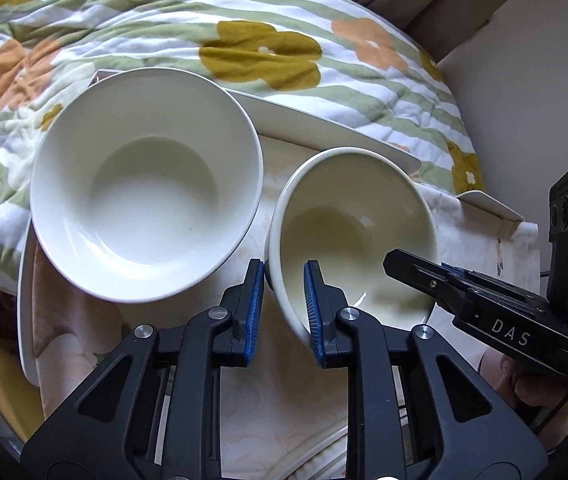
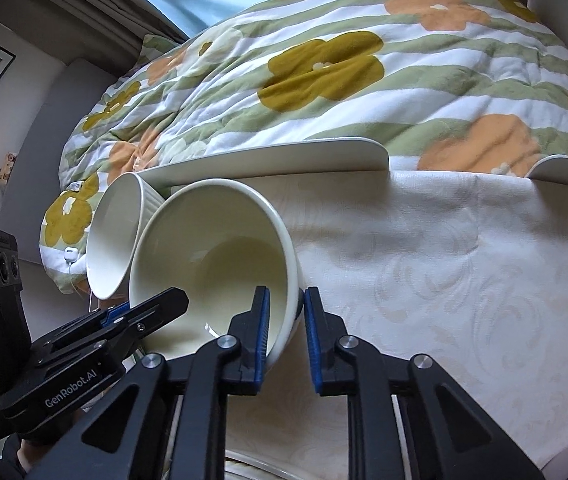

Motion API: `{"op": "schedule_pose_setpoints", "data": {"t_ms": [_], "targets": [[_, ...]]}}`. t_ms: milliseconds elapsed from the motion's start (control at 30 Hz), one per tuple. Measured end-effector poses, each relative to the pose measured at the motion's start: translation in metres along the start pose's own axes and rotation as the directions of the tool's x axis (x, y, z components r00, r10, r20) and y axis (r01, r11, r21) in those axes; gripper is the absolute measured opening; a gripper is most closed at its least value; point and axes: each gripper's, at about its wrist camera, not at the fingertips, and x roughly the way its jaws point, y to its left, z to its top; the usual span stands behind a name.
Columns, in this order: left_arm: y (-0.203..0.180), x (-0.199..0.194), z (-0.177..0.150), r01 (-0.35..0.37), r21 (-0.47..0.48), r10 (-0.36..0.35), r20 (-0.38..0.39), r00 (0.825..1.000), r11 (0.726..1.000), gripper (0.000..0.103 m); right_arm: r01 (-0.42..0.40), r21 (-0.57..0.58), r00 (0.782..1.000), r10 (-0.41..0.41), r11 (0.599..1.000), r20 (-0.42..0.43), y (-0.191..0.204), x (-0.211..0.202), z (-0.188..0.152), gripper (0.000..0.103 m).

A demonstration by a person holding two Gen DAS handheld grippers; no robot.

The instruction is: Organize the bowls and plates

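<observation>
A small cream bowl [image 1: 354, 236] is tilted on the cloth-covered table, its rim between the fingers of both grippers. My left gripper [image 1: 284, 304] straddles its left rim, one pad inside and one outside, with a gap still showing. My right gripper [image 2: 287, 320] straddles the right rim [image 2: 284, 240] the same way; in the left wrist view it enters from the right [image 1: 416, 272]. A larger white bowl [image 1: 146, 186] leans to the left, also seen in the right wrist view [image 2: 114, 240]. Whether the pads press the rim is unclear.
A white rectangular plate [image 1: 324, 124] lies behind the bowls, shown also in the right wrist view [image 2: 284, 160]. Another white plate [image 2: 564, 172] sits at the far right. A floral quilt [image 2: 344, 72] lies beyond the table. A white plate edge [image 1: 24, 300] runs at the left.
</observation>
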Motion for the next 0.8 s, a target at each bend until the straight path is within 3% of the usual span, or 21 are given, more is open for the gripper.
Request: {"op": "schedule_pose_setpoints", "data": {"t_ms": [233,433,800], "targets": [[-0.012,-0.014,-0.001,-0.022,0.034,0.021,0.039,0.999,0.999,0.018,-0.005,-0.019,1.000,0.006,1.000,0.022,0.004,-0.010,-0.002,0.016],[-0.037,-0.040,-0.009,-0.021,0.058,0.016,0.080,0.997,0.998,0.018,-0.021,-0.038,0.997,0.024,0.999,0.078,0.001,-0.043,-0.009,0.016],[-0.138,-0.100,-0.061,-0.049,0.106,0.029,0.182,0.983,0.993,0.018,-0.059,-0.090,0.980,0.075,0.994,0.184,-0.035,-0.142,-0.051,0.016]]}}
